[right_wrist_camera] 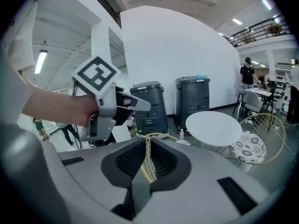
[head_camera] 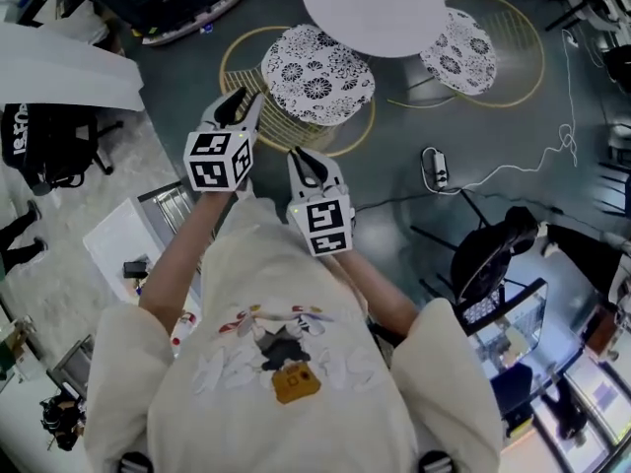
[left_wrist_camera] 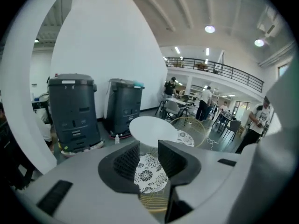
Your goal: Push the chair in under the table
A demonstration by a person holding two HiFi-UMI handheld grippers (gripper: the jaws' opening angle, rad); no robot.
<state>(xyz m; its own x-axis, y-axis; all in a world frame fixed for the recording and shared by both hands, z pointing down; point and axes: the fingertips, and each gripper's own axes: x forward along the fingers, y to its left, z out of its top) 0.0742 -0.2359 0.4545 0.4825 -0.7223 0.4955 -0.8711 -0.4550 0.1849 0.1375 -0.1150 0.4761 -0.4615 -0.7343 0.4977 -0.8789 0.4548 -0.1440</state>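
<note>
Chair, one of two, wire back pinched by right gripper, left gripper spread, one round table

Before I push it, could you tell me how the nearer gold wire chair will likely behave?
The gold wire chair is probably light: thin rods, mostly gaps. Pushed high on its hoop back, it may flex or tip. The floral cushion looks loose and may shift.

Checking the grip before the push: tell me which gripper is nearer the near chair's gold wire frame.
Right. The right gripper pinches the wire frame itself; the left gripper hovers open above it, apart.
</note>
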